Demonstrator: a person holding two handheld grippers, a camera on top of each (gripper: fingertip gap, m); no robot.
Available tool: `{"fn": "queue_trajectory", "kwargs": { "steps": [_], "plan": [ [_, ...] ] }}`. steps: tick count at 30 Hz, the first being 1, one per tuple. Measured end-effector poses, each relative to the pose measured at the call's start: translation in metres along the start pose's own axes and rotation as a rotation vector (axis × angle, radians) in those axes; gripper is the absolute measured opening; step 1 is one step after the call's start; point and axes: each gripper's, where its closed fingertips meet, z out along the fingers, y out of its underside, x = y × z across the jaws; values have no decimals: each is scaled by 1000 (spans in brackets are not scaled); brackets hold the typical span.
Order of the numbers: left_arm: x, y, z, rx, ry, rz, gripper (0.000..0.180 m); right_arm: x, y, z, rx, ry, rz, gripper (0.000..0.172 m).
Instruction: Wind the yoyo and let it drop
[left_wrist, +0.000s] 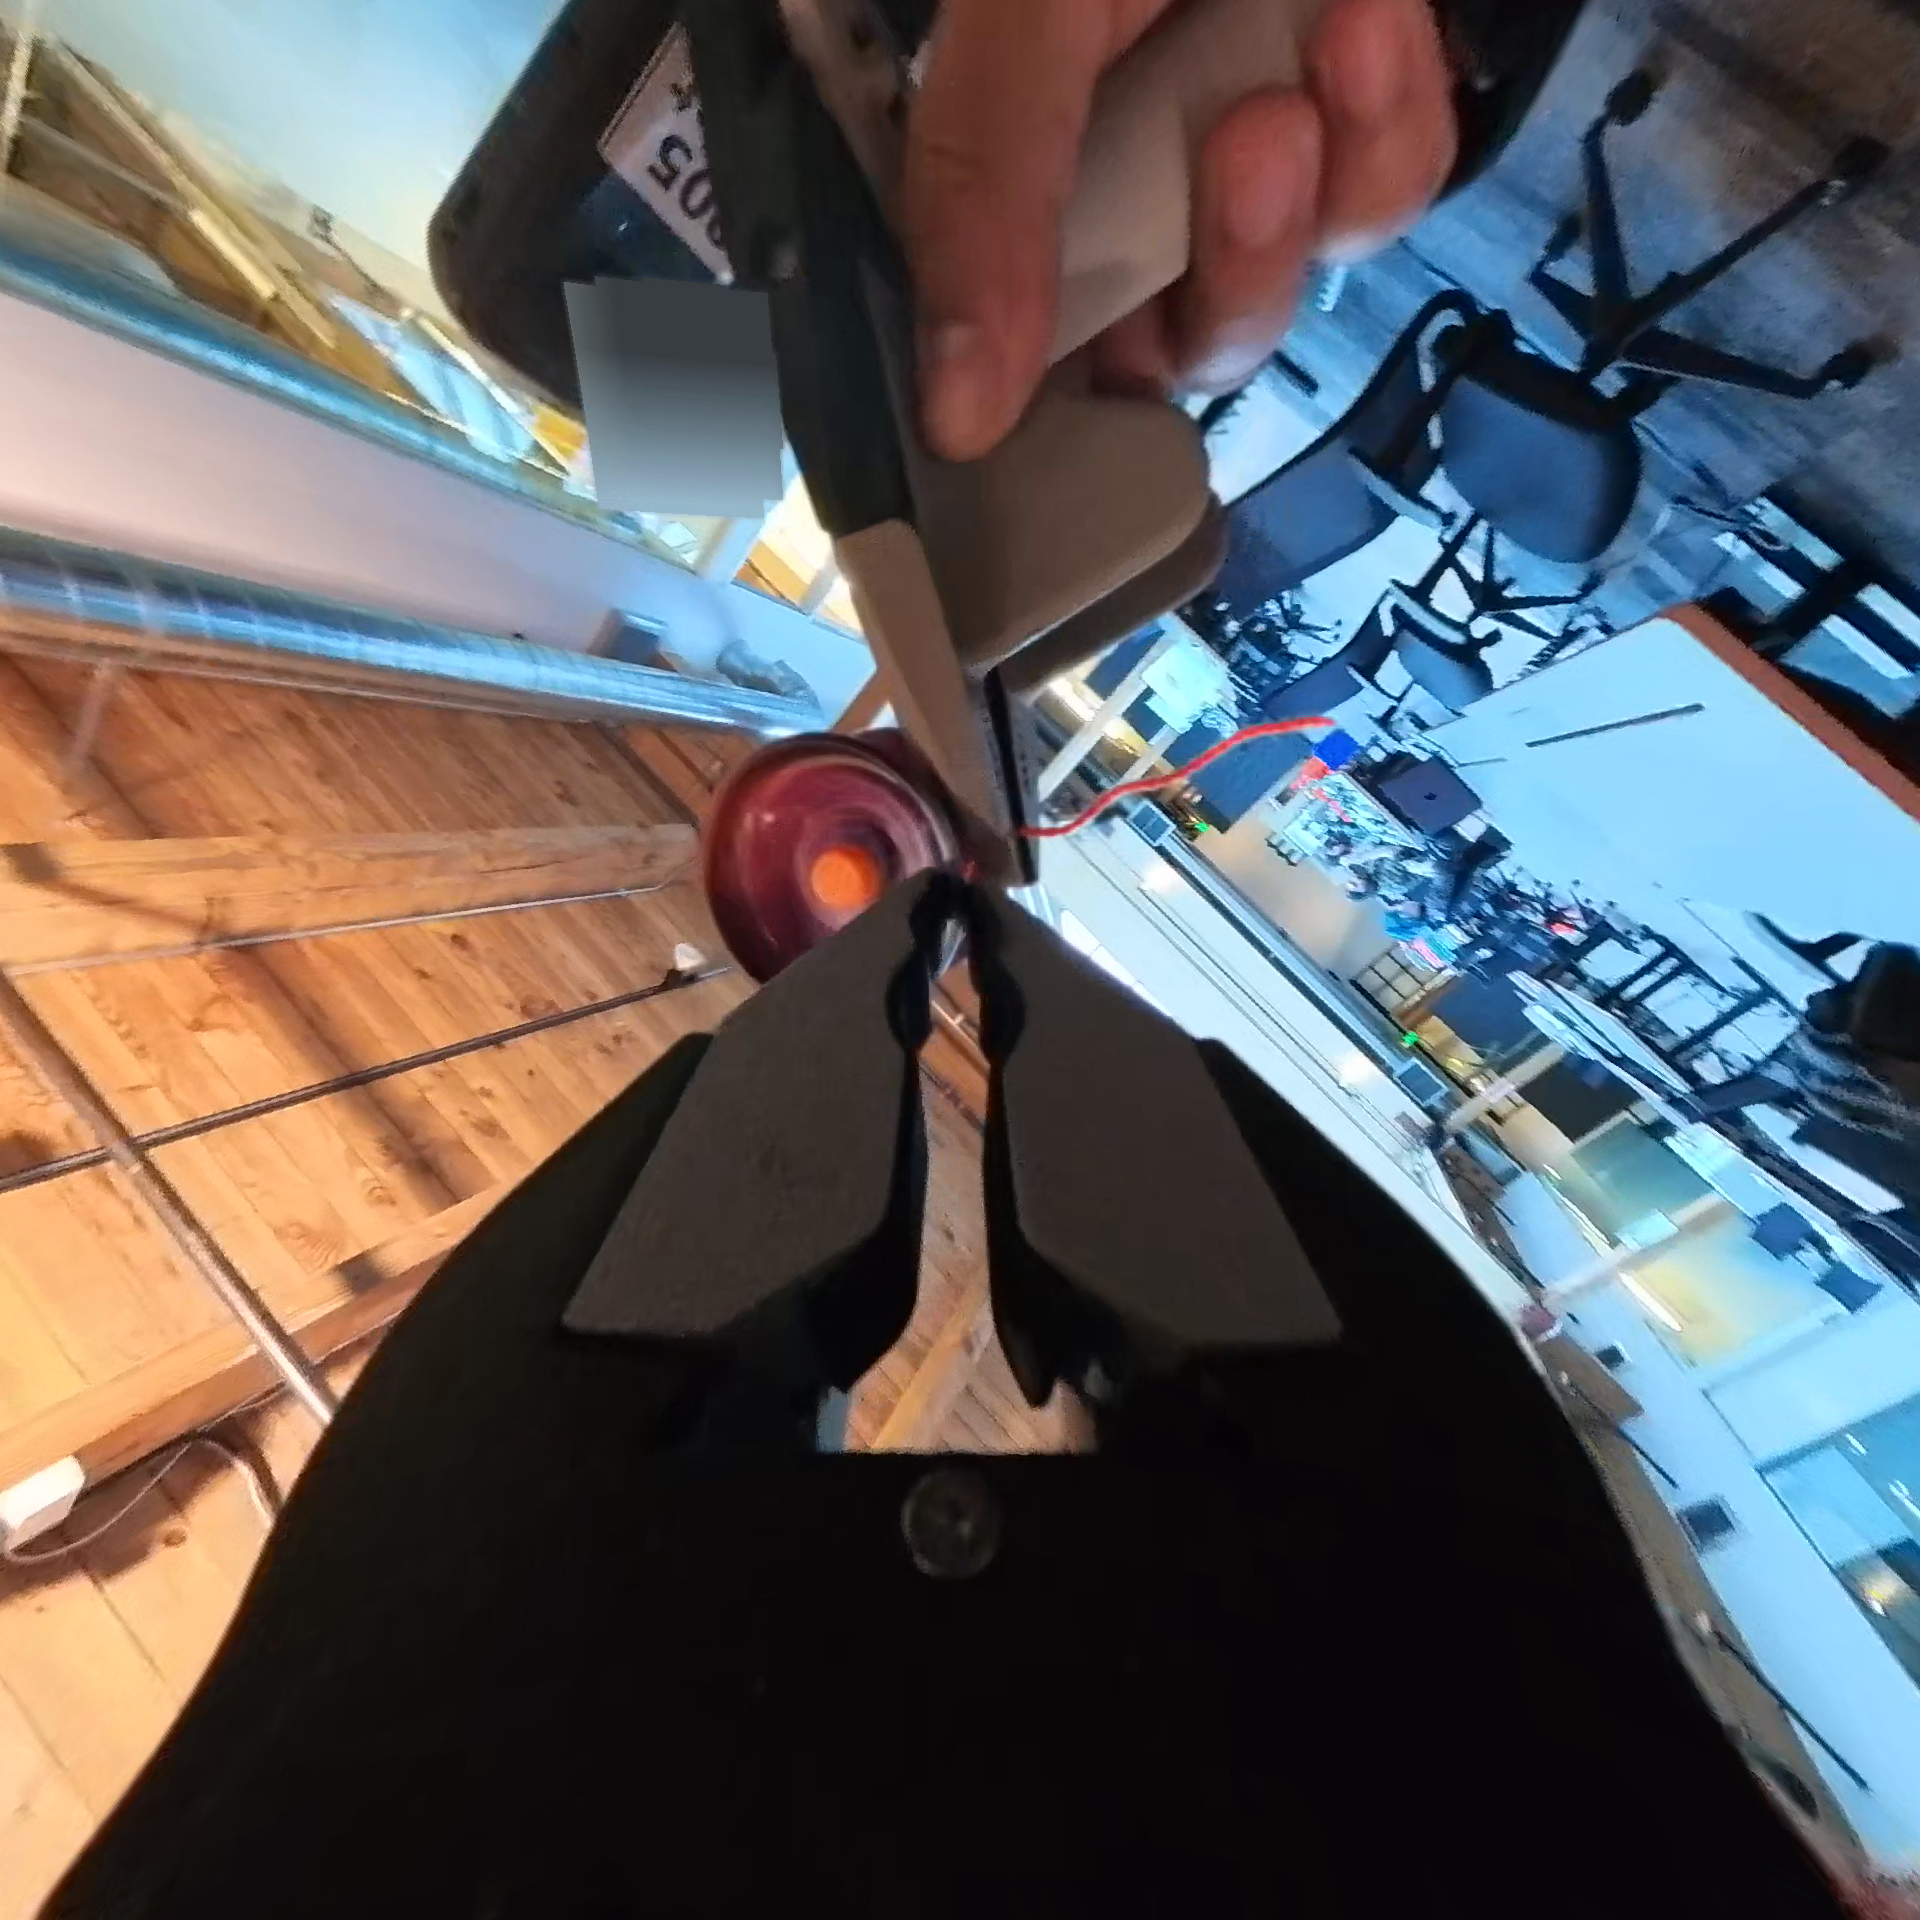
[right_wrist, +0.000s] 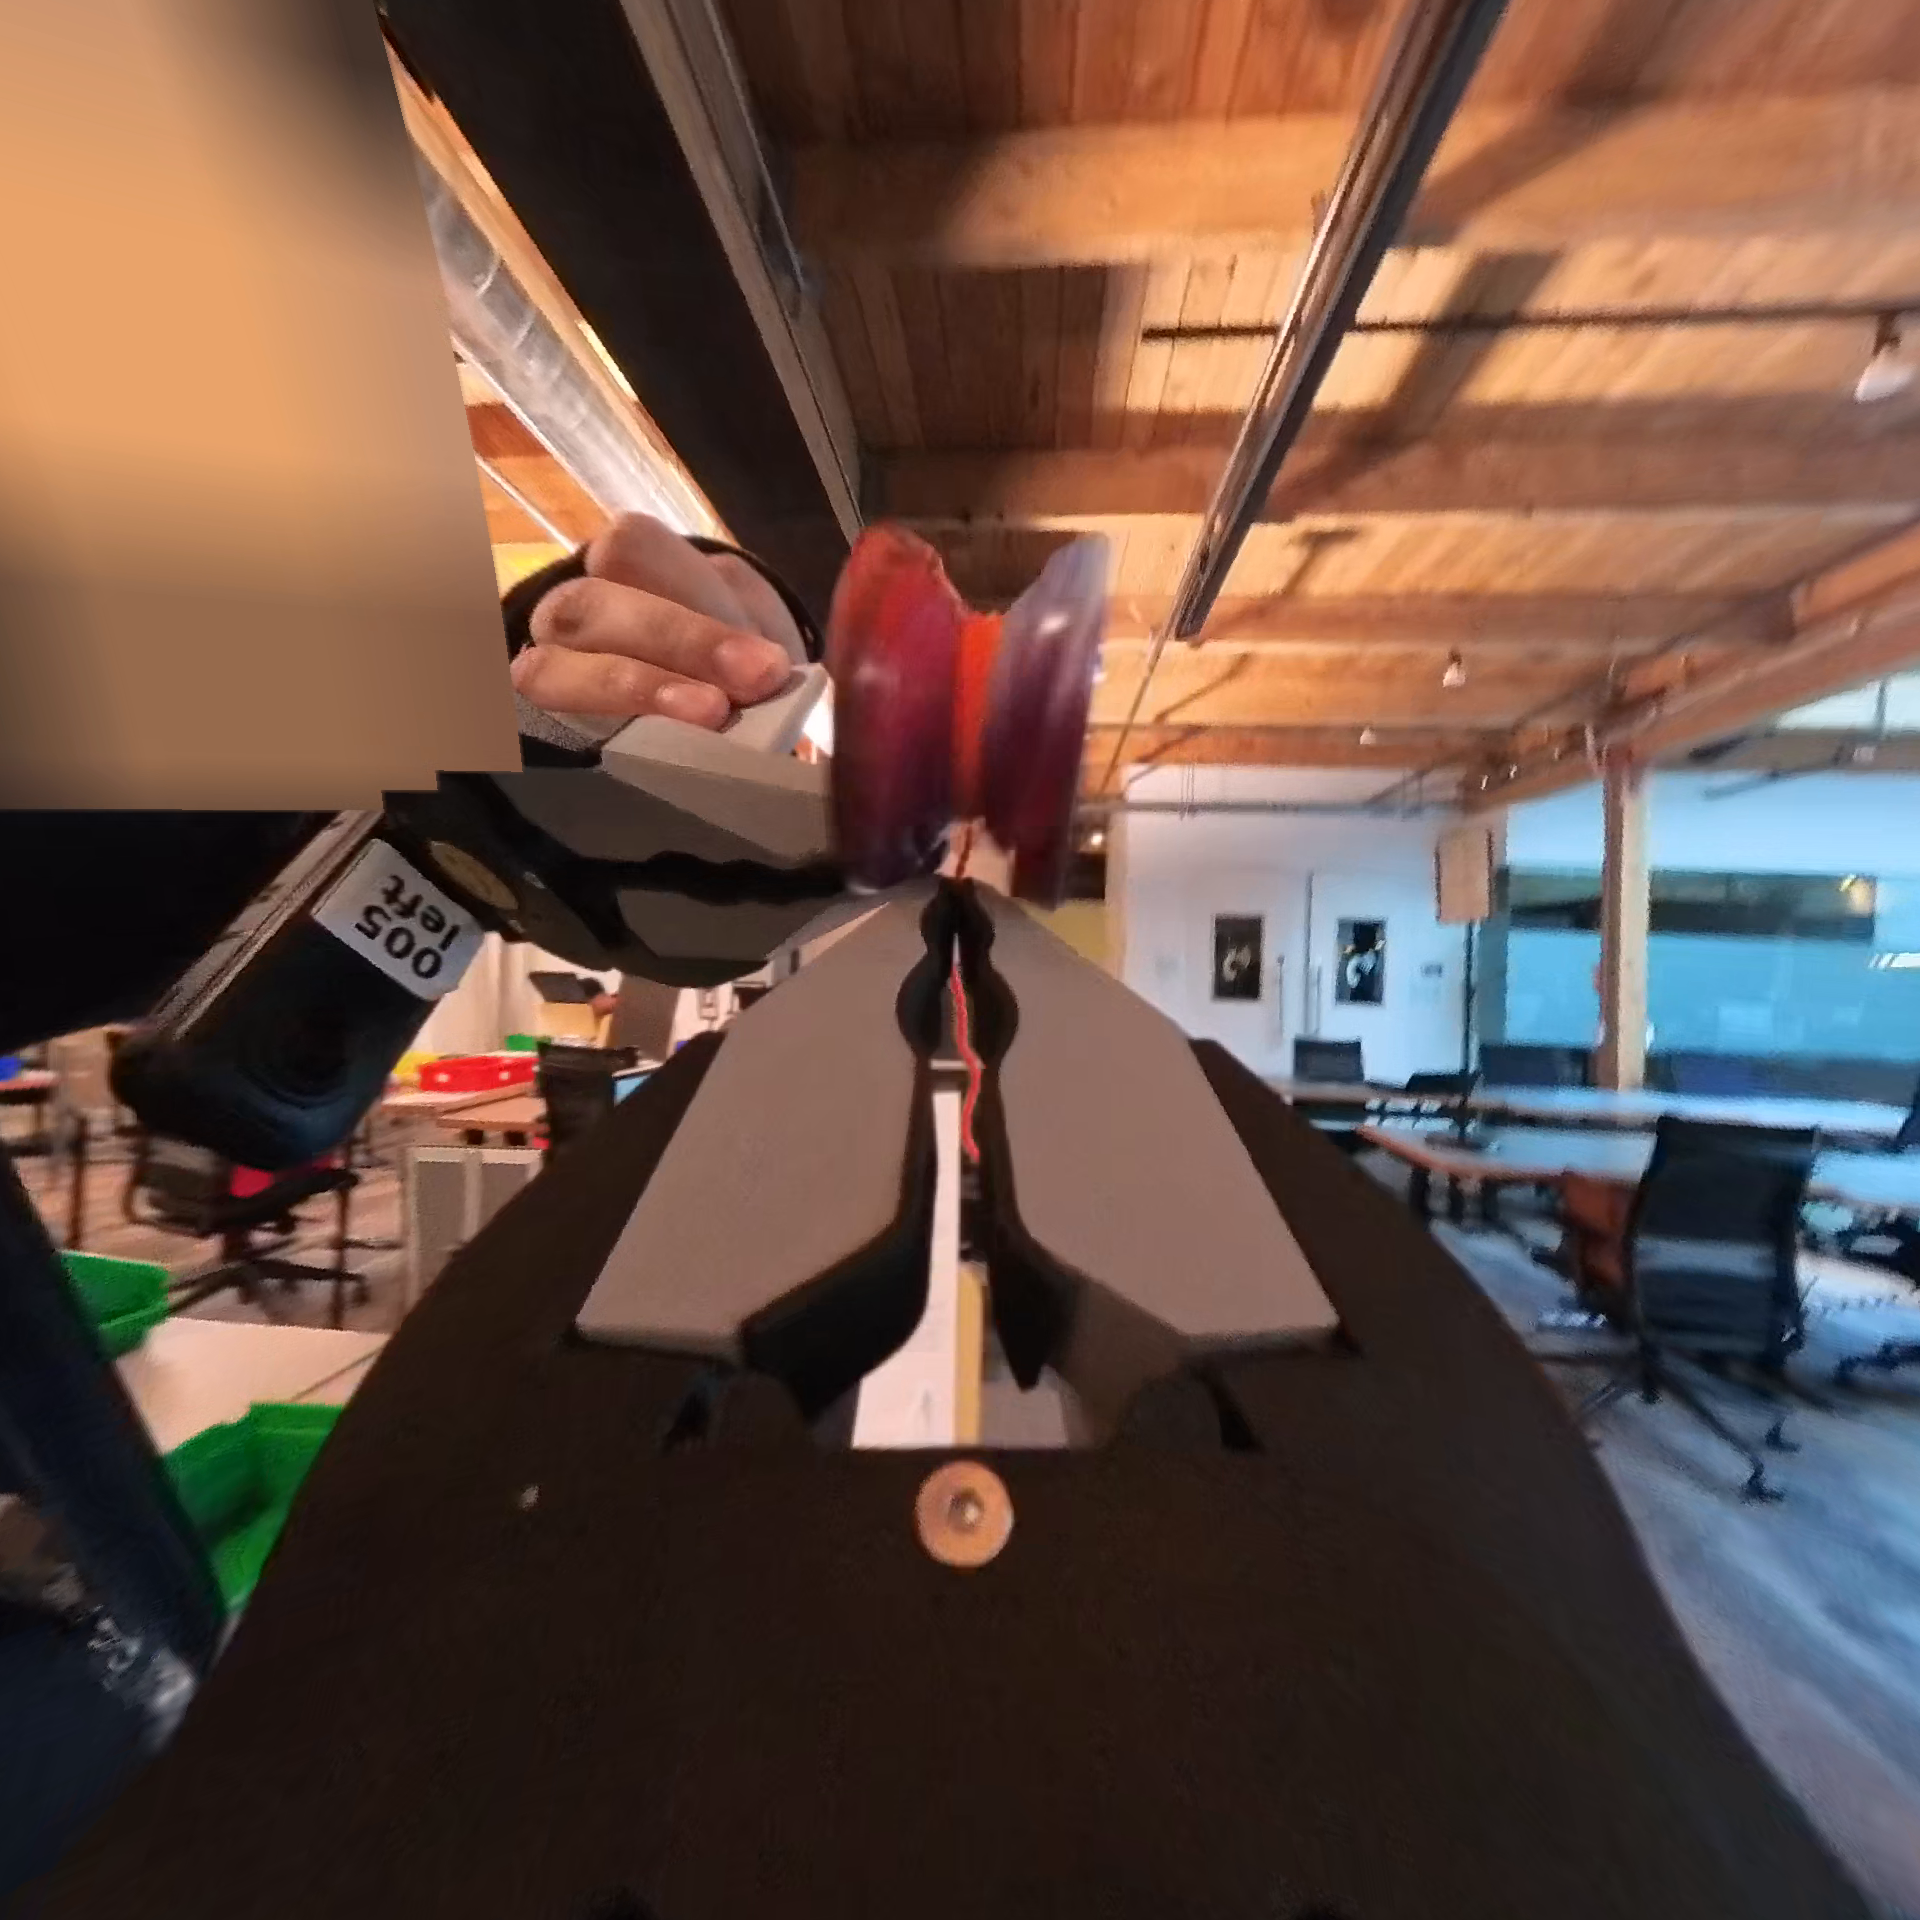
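I am holding both tools up toward the timber-plank ceiling (right_wrist: 1351, 208), and the glossy dark-red and purple plastic yoyo with its orange hub (left_wrist: 831, 868) is hanging in the air right at my fingertips, not resting on anything. My right gripper (right_wrist: 958, 902) is clenching its two grey fingers (right_wrist: 1039, 997) on the thin red twisted string (right_wrist: 966, 1060), which is running up between the pads into the orange-wound groove between the yoyo's two halves just above the tips. My left gripper (left_wrist: 948, 896) is pressing its fingertips together at one face of the yoyo; they look closed with nothing between them, the tips touching or just beside the disc's side. In the left wrist view a loose end of the string is trailing away from the right gripper's tips toward the blurred office desks (left_wrist: 1662, 727), and a hand (left_wrist: 1143, 208) is gripping that tool's grey handle.
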Motion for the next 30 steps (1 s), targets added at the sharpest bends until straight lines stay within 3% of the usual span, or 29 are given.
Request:
{"fn": "queue_trajectory", "kwargs": {
  "steps": [7, 12, 30],
  "plan": [
    [-21, 18, -11, -78, -48, -26, 0, -7, -29, 16, -16, 6, -104, 0],
    [-14, 18, -9, -104, -22, 24, 0, 0, -22, 22, -1, 40, -50, 0],
    [7, 20, -9, -107, 62, -36, 9, 8, -10, 21, 37, 60, -39, 0]
  ]
}}
